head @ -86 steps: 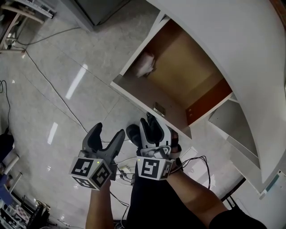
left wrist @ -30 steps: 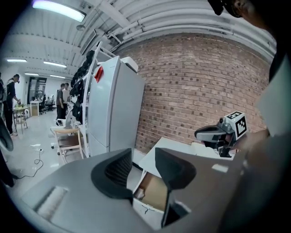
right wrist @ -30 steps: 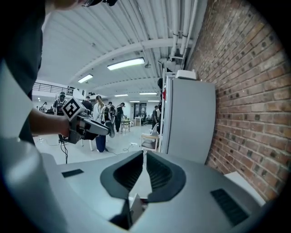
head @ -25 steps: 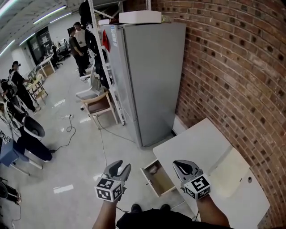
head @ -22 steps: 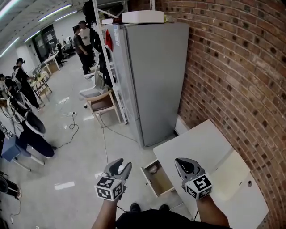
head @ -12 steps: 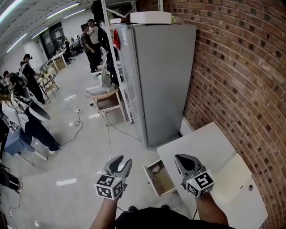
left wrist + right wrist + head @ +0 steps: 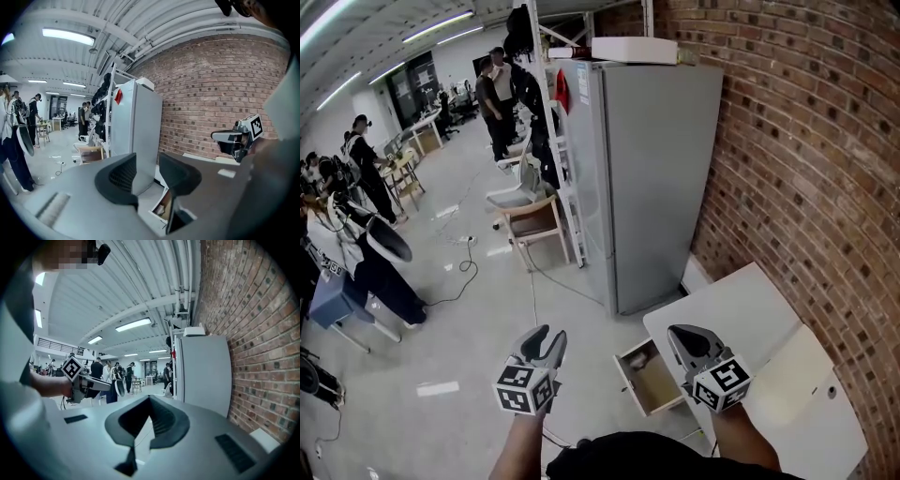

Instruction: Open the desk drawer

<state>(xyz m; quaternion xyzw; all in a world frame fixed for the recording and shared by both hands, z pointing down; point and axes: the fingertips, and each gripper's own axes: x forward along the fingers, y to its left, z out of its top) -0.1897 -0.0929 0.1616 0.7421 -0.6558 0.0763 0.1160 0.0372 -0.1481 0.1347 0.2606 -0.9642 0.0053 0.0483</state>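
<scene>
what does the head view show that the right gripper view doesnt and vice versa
Only the head view: the open drawer of the white desk, with a small pale thing inside.
Only the right gripper view: the ceiling pipes, and a close look at the right tongs, shut on nothing.
Both: the grey cabinet, the brick wall, the left tongs and people in the background.

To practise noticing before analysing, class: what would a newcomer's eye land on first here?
The red brick wall fills the right side, with a tall grey cabinet standing beside it. Below, the drawer of the white desk stands pulled open, with the left gripper open and empty to its left and the right gripper shut at its right.
</scene>
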